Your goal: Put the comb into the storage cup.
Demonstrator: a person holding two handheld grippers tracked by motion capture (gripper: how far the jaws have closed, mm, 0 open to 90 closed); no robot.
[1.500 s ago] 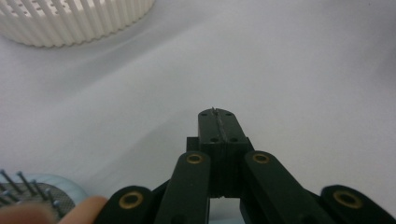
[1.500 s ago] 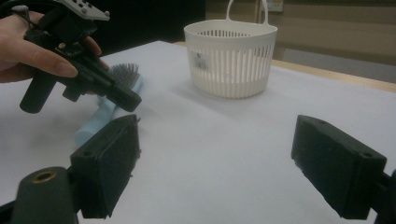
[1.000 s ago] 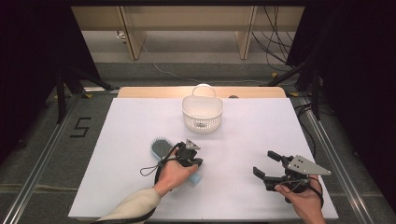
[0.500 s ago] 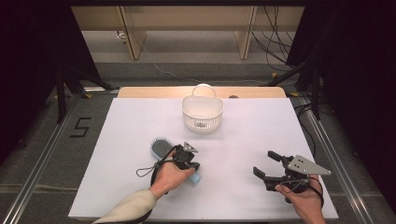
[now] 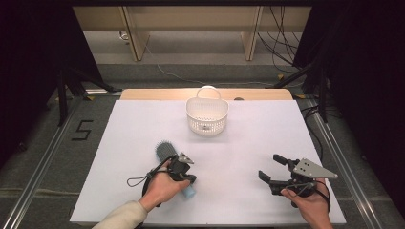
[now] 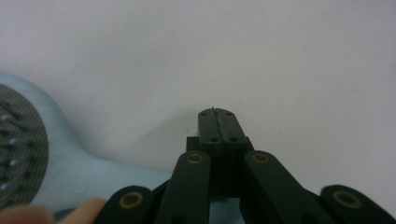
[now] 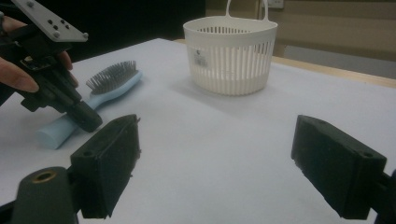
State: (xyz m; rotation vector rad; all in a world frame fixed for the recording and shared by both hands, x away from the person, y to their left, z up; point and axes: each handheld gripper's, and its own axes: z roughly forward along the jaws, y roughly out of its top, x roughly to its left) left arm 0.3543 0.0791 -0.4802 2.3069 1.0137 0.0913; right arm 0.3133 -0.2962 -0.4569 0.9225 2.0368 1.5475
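Hairbrush (image 5: 168, 155): pale blue plastic, oval head with a dark grey bristle pad, round straight handle. Lies flat on the white worktop (image 5: 248, 143), well short of the basket (image 5: 207, 116) on the person's side and off toward the left hand. The right gripper view gives its profile: bristles (image 7: 112, 74) standing upward, blunt handle end nearest that camera. The left gripper view gives the close surface: fine mesh on the pad, ball-tipped pins, smooth curved shoulder (image 6: 60, 154).

Left gripper (image 5: 189, 179): black, linked arms with brass-coloured pivots. Fingers pressed together with nothing between them, a thin seam visible at the tips (image 6: 219, 122). It sits just beside the brush handle, tips low over the bare worktop; whether it touches the handle cannot be told.

Right gripper (image 5: 271, 168): black, grey three-cornered plate on top. Fingers wide apart and empty, blocky rubbery pads (image 7: 112, 163). Well apart from the brush, toward the worktop's right edge.

Basket: white plastic, round, slatted walls, looped handle, small label on its side (image 7: 201, 55); stands upright near the far wooden edge.

Open room: a broad bare stretch of matte white surface between brush, basket and right gripper.
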